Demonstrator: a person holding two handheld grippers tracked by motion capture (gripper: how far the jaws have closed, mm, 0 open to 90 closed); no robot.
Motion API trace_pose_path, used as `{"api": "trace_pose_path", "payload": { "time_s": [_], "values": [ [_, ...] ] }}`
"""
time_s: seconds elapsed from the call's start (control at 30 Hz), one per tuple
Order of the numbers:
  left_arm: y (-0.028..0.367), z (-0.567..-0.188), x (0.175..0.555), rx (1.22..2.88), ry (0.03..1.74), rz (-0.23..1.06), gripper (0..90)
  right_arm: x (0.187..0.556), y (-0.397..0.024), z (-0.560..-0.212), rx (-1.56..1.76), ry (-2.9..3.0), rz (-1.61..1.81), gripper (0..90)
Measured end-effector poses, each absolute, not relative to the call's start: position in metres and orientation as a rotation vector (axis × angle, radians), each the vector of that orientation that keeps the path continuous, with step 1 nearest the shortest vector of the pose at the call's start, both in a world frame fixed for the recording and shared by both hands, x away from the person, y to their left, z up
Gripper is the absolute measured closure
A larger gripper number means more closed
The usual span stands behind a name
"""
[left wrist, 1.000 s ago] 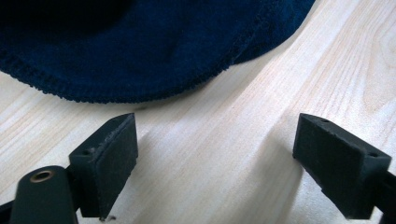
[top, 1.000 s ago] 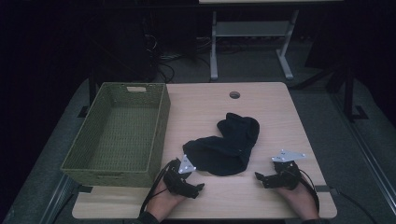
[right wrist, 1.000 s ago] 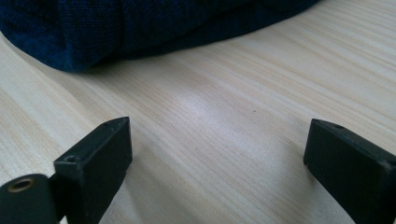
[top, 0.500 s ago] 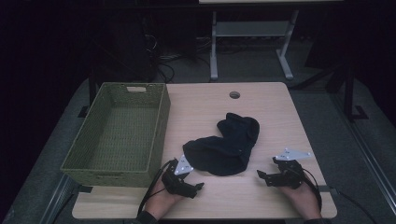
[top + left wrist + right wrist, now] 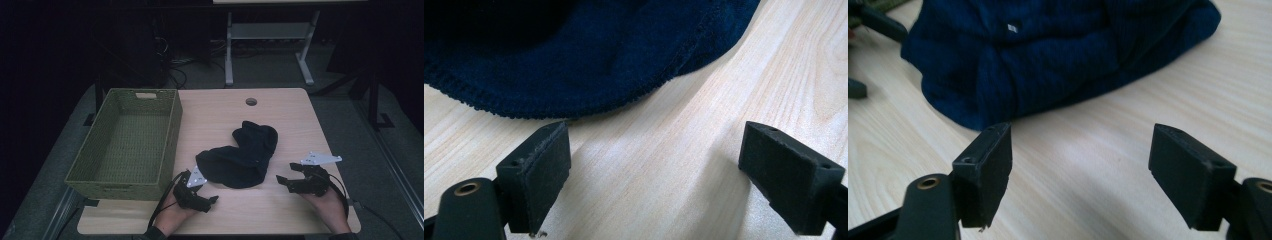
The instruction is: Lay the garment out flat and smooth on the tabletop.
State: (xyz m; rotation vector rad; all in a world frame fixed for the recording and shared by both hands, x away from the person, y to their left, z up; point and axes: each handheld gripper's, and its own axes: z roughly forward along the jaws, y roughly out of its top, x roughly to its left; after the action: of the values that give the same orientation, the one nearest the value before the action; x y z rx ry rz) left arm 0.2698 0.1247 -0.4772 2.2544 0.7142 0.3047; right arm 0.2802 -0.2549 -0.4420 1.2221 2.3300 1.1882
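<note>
**Getting ready to pick up the dark blue cloth**

A dark blue cloth (image 5: 242,157) lies in a soft heap near the middle of the wooden bench (image 5: 220,107). A green woven basket (image 5: 95,177) sits at the left side of the bench. It has nothing in it. The cloth is just beside the basket but does not touch it.

The left gripper (image 5: 202,192) sits low near the front edge of the cloth. Its jaws are wide apart and hold nothing. In the left gripper view the hem of the cloth (image 5: 574,55) is just in front of the left jaw tip, with bare wood between the jaws.

The right gripper (image 5: 286,181) is at the right of the cloth, a little way off. Its jaws have just been closing a bit, but they are apart and nothing is between them. In the right gripper view the cloth (image 5: 1058,55) lies just ahead.

The job looks like putting the cloth in the basket, and it has not begun.

To do it well, slide a jaw low so that it goes under the hem. Pinch a thick fold, not one thin edge, or the cloth may slip out. Use both grippers, one at each side, so that the cloth does not hang down and catch on the basket rim.
</note>
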Motion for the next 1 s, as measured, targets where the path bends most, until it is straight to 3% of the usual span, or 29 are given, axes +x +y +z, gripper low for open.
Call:
{"api": "trace_pose_path", "payload": {
  "time_s": [0.43,1.0],
  "values": [
    [0.124,-0.477,0.269,2.251,0.721,0.305,13.0,0.304,-0.244,-0.414,1.161,2.306,1.214,47.1],
    [0.124,-0.478,0.269,2.242,0.725,0.305,13.0,0.352,-0.228,-0.392,1.069,2.371,1.196,63.7]
  ]
}}
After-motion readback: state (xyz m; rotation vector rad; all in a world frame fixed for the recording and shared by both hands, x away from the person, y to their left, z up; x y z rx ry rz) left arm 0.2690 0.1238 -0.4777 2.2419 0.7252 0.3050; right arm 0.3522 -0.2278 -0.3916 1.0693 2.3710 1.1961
